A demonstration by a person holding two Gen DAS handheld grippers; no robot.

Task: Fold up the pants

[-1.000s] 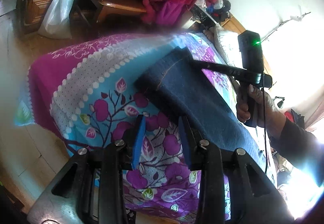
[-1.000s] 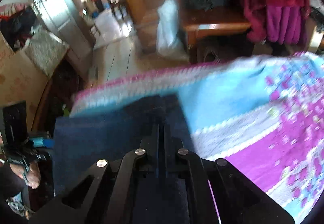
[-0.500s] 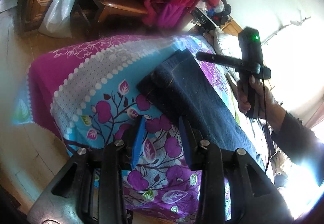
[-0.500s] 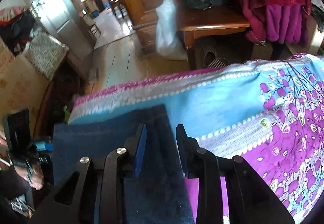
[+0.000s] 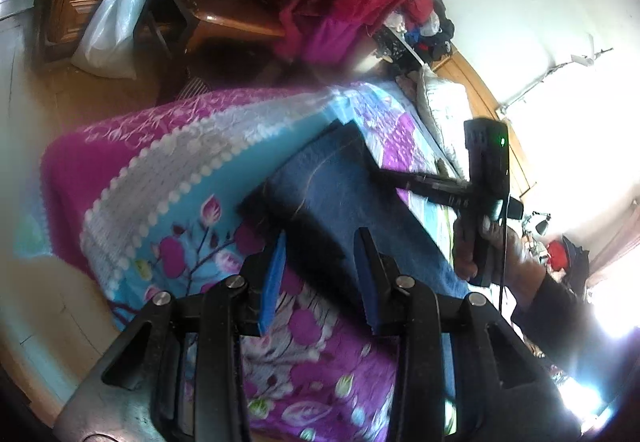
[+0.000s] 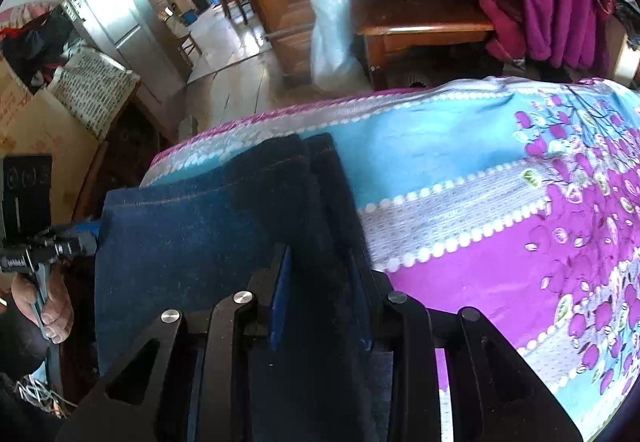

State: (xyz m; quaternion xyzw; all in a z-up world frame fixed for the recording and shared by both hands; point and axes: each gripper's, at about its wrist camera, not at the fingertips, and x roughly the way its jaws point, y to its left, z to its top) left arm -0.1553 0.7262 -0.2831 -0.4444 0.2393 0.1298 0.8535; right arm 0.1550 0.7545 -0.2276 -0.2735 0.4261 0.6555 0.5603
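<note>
With the pants (image 5: 340,202) folded lengthwise on the bedspread (image 5: 160,202), both the left gripper (image 5: 320,278) and right gripper (image 6: 320,298) hang released, so next each must likely clamp the hem end at 12 o'clock.

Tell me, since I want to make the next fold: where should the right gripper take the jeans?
Probably the hem corner of the jeans, coming in from the bed's near edge. There the layers end in a thin stacked edge that overhangs nothing, so the open right gripper can slide around it.

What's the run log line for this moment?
left gripper: open | right gripper: open | jeans: folded on bedspread | nothing held
</note>
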